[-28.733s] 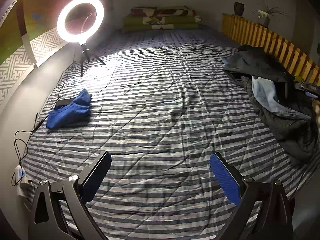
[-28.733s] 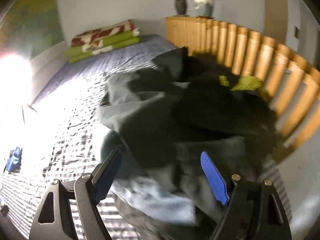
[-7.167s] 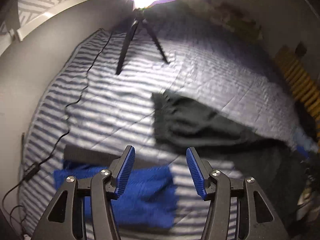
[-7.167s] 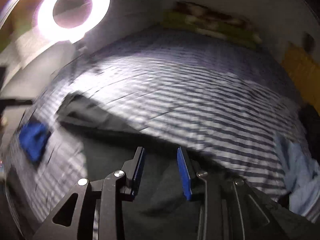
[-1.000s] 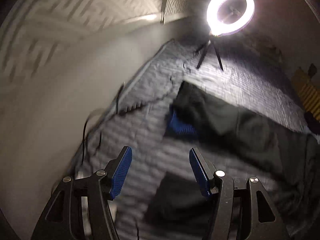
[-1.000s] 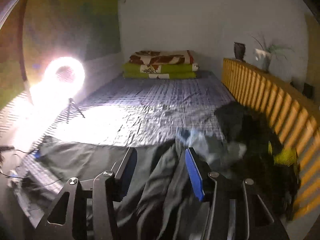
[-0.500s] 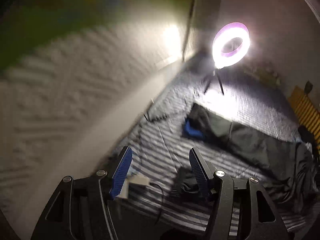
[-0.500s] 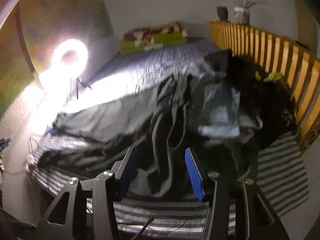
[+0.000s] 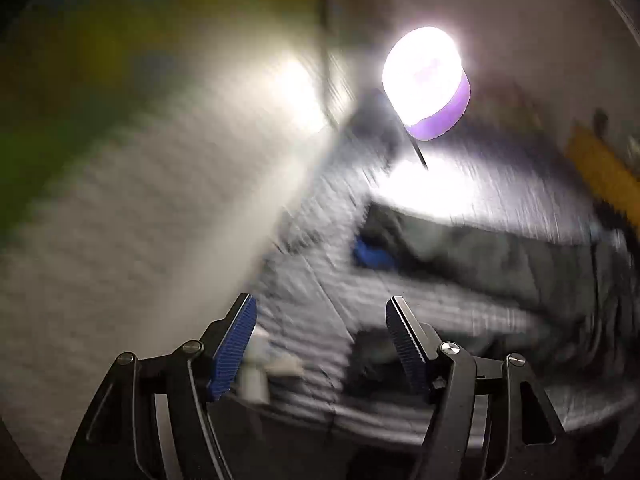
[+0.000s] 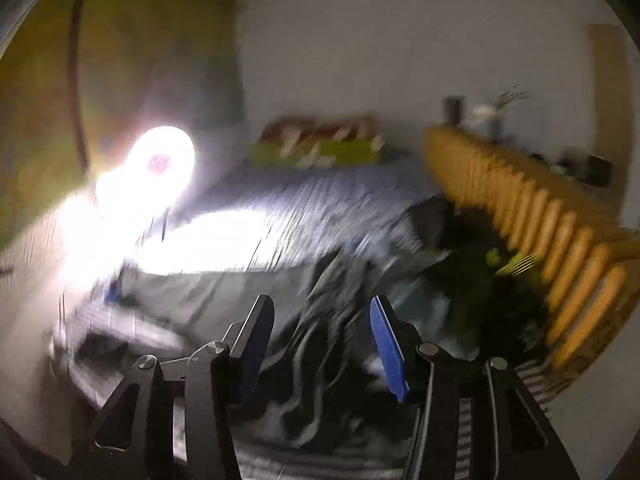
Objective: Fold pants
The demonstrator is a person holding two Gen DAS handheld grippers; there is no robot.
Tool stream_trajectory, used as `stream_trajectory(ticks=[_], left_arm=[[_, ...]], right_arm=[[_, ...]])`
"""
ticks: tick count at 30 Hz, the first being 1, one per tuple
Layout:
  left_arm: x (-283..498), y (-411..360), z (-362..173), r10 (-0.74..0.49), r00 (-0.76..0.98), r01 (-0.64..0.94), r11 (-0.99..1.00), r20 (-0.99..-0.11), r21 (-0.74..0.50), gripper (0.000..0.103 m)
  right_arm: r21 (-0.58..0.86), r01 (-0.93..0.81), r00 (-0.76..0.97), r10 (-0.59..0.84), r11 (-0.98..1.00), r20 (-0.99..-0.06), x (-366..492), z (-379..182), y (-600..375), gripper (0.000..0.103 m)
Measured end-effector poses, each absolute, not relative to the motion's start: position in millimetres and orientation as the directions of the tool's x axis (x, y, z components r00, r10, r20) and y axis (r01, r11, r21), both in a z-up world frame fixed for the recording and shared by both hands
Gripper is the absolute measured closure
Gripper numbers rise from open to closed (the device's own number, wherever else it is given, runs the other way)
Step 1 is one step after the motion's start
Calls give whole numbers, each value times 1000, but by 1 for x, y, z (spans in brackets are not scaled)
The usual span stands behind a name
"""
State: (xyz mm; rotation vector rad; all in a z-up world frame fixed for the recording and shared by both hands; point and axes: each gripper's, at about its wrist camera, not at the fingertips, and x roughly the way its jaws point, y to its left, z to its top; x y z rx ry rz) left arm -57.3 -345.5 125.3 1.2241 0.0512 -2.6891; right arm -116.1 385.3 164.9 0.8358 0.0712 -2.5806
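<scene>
Both views have swung since half a second ago: the left wrist camera now looks from further back and higher over the bed's near corner, and the right wrist camera has turned up from the clothes heap toward the far wall. Both pictures are heavily blurred.

The left gripper (image 9: 320,344) has its blue ribbed pads apart and widening, nothing between them. The right gripper (image 10: 322,344) stands with its jaws parted, also empty, above the clothing without touching it.

The dark grey pants (image 9: 480,252) lie spread across the blue-and-white striped quilted bedcover (image 9: 420,312), running from near the left edge toward the heap on the right. A small bright blue cloth (image 9: 372,256) peeks from under their left end. In the right wrist view the pants (image 10: 208,292) reach into a rumpled heap of dark clothes (image 10: 480,280) against the yellow slatted wooden rail (image 10: 540,216).

A glowing ring light on a tripod (image 9: 424,80) stands on the bed near the pale patterned wall (image 9: 140,220), washing out the cover around it. Folded green and red-patterned blankets (image 10: 320,144) sit at the bed's far end.
</scene>
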Motion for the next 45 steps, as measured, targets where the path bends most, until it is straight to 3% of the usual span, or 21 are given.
stream_trajectory(ticks=[3,7,16,18,19,22,23,24,25,26,29,33,36,38,43,45], left_arm=[[-80,-323,44,-69,-536,108,-994,-841,12,32],[-105,-307,-49,-131,-400,60,-991,-907,117,32],[-115,-319,-119,-129,-307,72,-991,-943,112,31],[-120,-319,-120,-124,-318,72,-992,-940,107,43],[-124,-319,-121,-104,-306,71,-994,-946,87,72],[-142,-318,-121,-111,-295,64,-993,-949,97,80],[-147,-316,-118,-119,-302,59,-993,-946,106,81],[-153,-316,-113,-124,-308,65,-992,-943,109,83],[-162,-317,-107,-113,-317,74,-993,-942,94,93],[-170,-318,-101,-98,-324,84,-994,-941,74,93],[-201,-317,-86,-99,-351,101,-993,-931,67,94],[-252,-305,-77,-120,-356,113,-990,-927,85,93],[-290,-308,-84,-81,-332,170,-985,-940,25,78],[-302,-314,-83,-60,-342,208,-978,-938,-13,56],[-283,-330,-69,-55,-408,205,-978,-911,-33,36],[-274,-334,-76,-29,-398,186,-981,-917,-50,34]], right_arm=[[109,517,-574,-439,-849,-691,-119,95,328,57],[88,657,-404,-449,-749,-797,-110,10,246,57],[-206,763,-431,-245,-612,-869,-118,-88,164,57],[-236,769,-436,-216,-594,-874,-123,-98,160,57],[-234,773,-428,-213,-589,-878,-125,-102,159,57],[-227,787,-405,-203,-574,-892,-129,-106,159,57],[-221,794,-396,-205,-566,-895,-130,-106,158,64],[-214,802,-385,-208,-558,-899,-131,-105,158,80],[-209,807,-375,-207,-553,-903,-132,-103,158,89],[-207,808,-372,-205,-552,-905,-134,-102,159,97],[-177,804,-363,-231,-568,-903,-144,-90,162,100],[-119,770,-362,-276,-627,-890,-165,-72,169,101],[-131,737,-399,-270,-664,-876,-185,-67,170,101],[-168,705,-433,-231,-689,-871,-198,-72,167,101],[-167,671,-434,-200,-722,-879,-221,-84,163,101],[-155,673,-423,-205,-723,-883,-222,-87,163,101]])
